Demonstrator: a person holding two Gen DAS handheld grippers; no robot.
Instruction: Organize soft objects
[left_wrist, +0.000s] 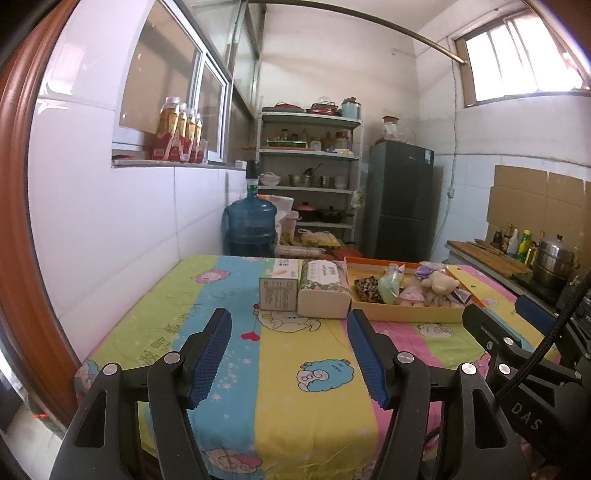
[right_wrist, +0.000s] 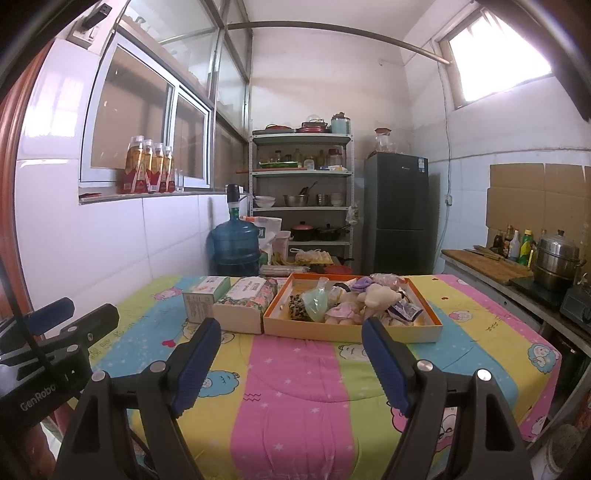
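tongs left (left_wrist: 290, 354) and right (right_wrist: 291, 363) both gape wide, empty, short of the orange tray (right_wrist: 424, 326) of soft toys (right_wrist: 376, 295)

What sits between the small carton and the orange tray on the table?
A floral tissue pack lies between the carton and the tray, touching the tray's left wall; the right wrist view shows it best.

2 handheld grippers sit side by side, both aimed forward and tilted slightly down. The left gripper (left_wrist: 289, 317) has its 2 blue-padded fingers (left_wrist: 208, 354) spread wide with nothing between them. The right gripper (right_wrist: 291, 326) is just as wide apart and empty. Neither touches anything.
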